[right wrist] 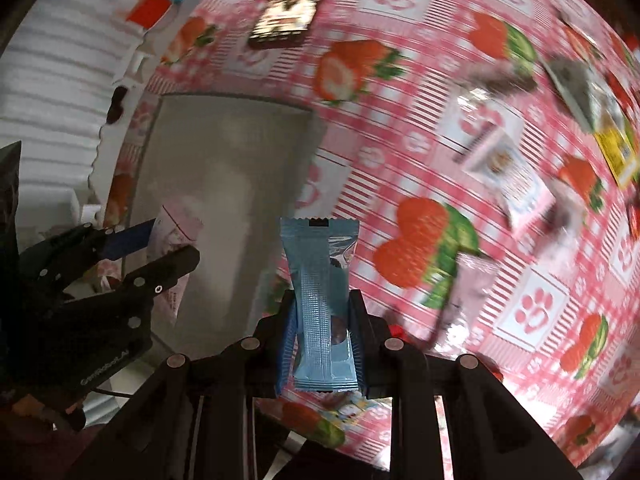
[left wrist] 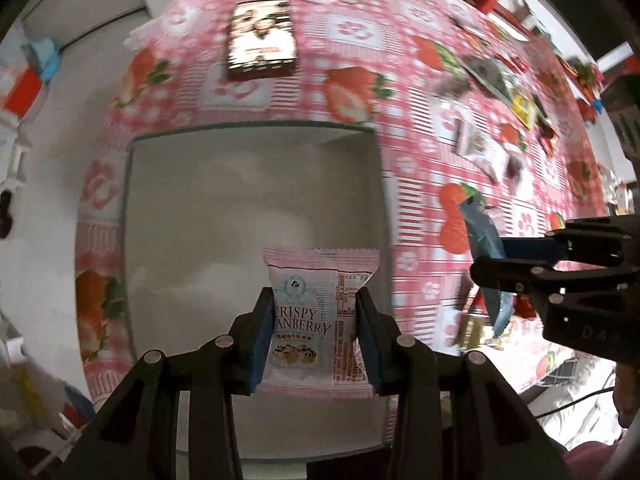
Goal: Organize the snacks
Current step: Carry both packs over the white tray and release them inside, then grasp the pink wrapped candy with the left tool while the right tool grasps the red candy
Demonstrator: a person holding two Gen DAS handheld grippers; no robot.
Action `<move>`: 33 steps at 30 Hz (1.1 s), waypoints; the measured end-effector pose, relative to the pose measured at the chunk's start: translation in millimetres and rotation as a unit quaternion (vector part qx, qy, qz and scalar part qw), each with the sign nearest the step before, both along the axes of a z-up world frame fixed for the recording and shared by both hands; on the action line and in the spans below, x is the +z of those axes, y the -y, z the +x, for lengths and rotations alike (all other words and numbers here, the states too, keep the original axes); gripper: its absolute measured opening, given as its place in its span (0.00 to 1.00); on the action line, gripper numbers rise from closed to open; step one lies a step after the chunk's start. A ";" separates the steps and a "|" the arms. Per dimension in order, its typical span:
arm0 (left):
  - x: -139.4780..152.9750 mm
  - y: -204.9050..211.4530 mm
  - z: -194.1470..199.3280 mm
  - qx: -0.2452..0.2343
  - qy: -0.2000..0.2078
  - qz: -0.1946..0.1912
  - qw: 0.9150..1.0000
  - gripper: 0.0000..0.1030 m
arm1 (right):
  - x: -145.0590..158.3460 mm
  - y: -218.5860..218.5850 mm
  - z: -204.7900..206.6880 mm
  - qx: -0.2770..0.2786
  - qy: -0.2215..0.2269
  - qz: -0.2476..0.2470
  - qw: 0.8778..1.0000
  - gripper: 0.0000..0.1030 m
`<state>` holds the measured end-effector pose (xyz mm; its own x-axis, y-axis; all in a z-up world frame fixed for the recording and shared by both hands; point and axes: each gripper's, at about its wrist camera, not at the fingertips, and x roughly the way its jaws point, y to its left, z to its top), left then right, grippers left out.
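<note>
Your left hand-held gripper [left wrist: 316, 336] is clamped on a pink cranberry snack packet [left wrist: 318, 316], pinched between both fingers and held upright over the grey tray [left wrist: 192, 208] on the strawberry-patterned worktop [left wrist: 412, 160]. Your right hand-held gripper [right wrist: 324, 336] is clamped on a blue snack packet [right wrist: 322, 300], standing upright between its fingers, just beside the tray's right edge. More loose packets [right wrist: 508, 176] lie scattered well apart on the worktop, and a dark box [left wrist: 262, 40] sits beyond the tray.
</note>
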<state>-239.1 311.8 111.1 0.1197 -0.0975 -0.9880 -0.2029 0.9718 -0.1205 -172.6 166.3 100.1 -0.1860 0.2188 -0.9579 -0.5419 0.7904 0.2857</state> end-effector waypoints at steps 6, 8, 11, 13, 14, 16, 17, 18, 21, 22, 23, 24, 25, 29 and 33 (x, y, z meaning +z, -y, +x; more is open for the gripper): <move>-8.1 -30.8 -5.6 0.026 -0.007 0.011 1.000 0.41 | -1.1 -37.5 -1.7 0.028 -0.002 0.003 1.000 0.26; -10.5 -37.1 -4.9 0.030 -0.008 0.013 0.999 0.41 | -2.9 -48.1 -1.0 0.034 -0.004 0.004 0.999 0.26; -15.1 -44.7 -2.1 0.035 -0.010 0.015 0.999 0.41 | -6.6 -63.0 1.5 0.040 -0.009 0.006 0.999 0.26; -19.4 -47.5 0.7 0.037 -0.013 0.016 0.999 0.41 | -10.2 -73.1 3.0 0.045 -0.012 0.006 0.999 0.26; -21.9 -49.0 1.4 0.037 -0.015 0.018 0.999 0.41 | -11.7 -76.2 3.7 0.046 -0.014 0.006 0.999 0.26; -26.4 -51.1 2.7 0.037 -0.019 0.019 0.999 0.41 | -17.7 -84.5 5.5 0.048 -0.019 0.003 0.999 0.26; -29.0 -51.6 3.3 0.037 -0.022 0.019 0.999 0.41 | -20.1 -87.6 5.8 0.048 -0.020 0.002 0.999 0.26; -31.9 -52.5 3.7 0.037 -0.025 0.022 0.999 0.41 | -23.8 -91.1 6.2 0.048 -0.023 0.000 0.999 0.26; -36.9 -54.3 4.1 0.036 -0.028 0.022 0.999 0.42 | -32.7 -98.9 6.5 0.048 -0.028 -0.007 0.998 0.26; -37.4 -54.5 3.9 0.035 -0.028 0.023 0.999 0.42 | -35.5 -101.4 6.3 0.048 -0.028 -0.009 0.998 0.26; -38.0 -54.3 3.4 0.033 -0.028 0.026 0.999 0.43 | -36.4 -101.6 6.9 0.047 -0.028 -0.011 0.998 0.26; -38.1 -53.7 2.8 0.030 -0.028 0.029 0.999 0.45 | -37.5 -102.1 7.2 0.047 -0.028 -0.012 0.998 0.26; -37.9 -53.1 2.0 0.028 -0.028 0.030 0.999 0.49 | -38.3 -102.3 7.6 0.048 -0.027 -0.014 0.998 0.26; -34.1 -51.5 -3.0 0.026 -0.020 0.040 0.999 0.73 | -39.5 -107.5 6.0 0.047 -0.028 -0.018 0.998 0.27; -30.6 -49.4 -8.6 0.032 -0.019 0.048 0.998 0.76 | -34.1 -102.1 6.1 0.044 -0.021 -0.015 0.999 0.85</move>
<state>-247.7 361.3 80.5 0.0843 0.0038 -0.9964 -0.2679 0.9633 -0.0190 -166.5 268.5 66.0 -0.2431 0.1708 -0.9549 -0.5985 0.7483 0.2862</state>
